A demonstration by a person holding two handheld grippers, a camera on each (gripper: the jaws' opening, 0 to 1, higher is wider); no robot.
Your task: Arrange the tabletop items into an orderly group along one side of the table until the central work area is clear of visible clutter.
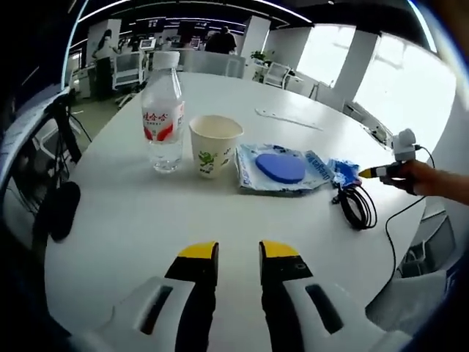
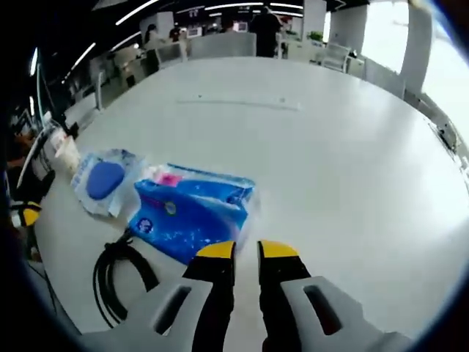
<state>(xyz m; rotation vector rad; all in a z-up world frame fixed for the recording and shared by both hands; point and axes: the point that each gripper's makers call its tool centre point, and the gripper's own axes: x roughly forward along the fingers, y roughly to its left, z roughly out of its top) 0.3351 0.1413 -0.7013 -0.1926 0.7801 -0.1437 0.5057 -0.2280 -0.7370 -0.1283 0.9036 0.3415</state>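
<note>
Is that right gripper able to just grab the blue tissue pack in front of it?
Probably yes: the right gripper sits at the near edge of the blue tissue pack, nothing between. The coiled black cable lies off to one side.

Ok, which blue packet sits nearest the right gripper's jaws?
The big blue tissue pack, right by the right gripper; the clear pouch with a blue oval lies farther off.

white round table (image 1: 132,220) | office chairs beyond its far edge (image 1: 223,64) | people standing at the back (image 1: 220,40) | bright windows on one side (image 1: 399,88) | ceiling strip lights (image 2: 146,11)
</note>
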